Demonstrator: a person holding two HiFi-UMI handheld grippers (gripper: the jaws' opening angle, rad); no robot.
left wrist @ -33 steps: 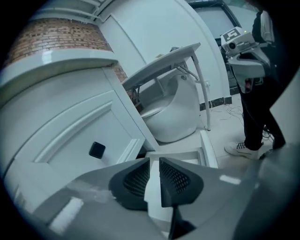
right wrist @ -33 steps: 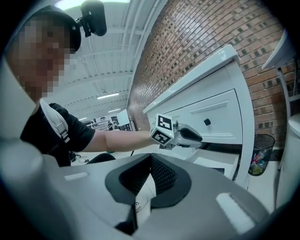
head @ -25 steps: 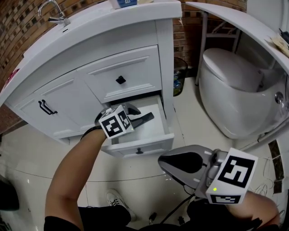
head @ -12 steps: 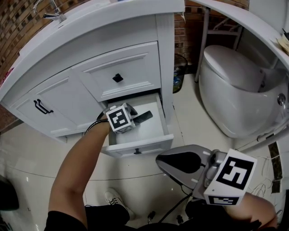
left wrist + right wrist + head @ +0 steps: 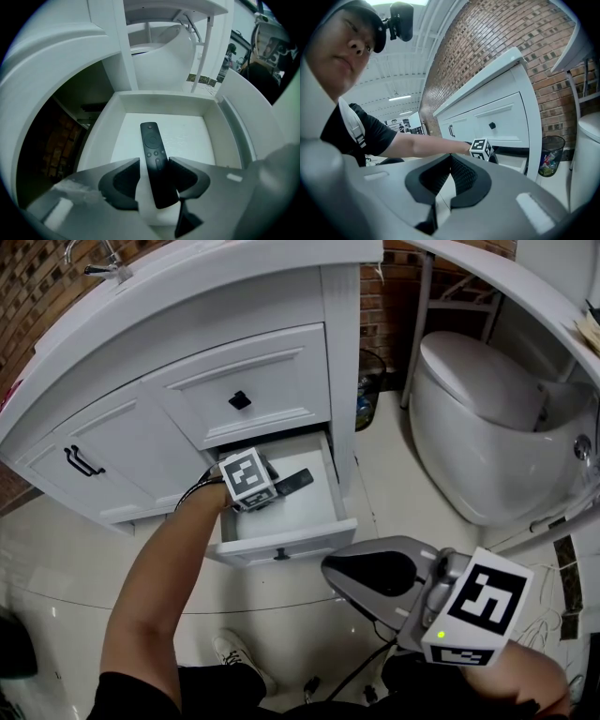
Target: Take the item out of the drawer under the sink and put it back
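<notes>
Two tongs are in view, but only the left tongs (image 5: 154,171) is working. It has sunk into the open drawer (image 5: 165,97) and its jaws have just been opening. The remote (image 5: 151,138) now lies flat on the drawer floor between those jaws, let go, so the putting back looks done. The jaws stand wide beside it, not squeezing. Well apart from the drawer, the right tongs (image 5: 450,156) stays clenched on nothing.

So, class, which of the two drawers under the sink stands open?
The lower drawer: it is pulled out, with a black remote lying inside. The upper drawer, with the black knob, is shut flush.
</notes>
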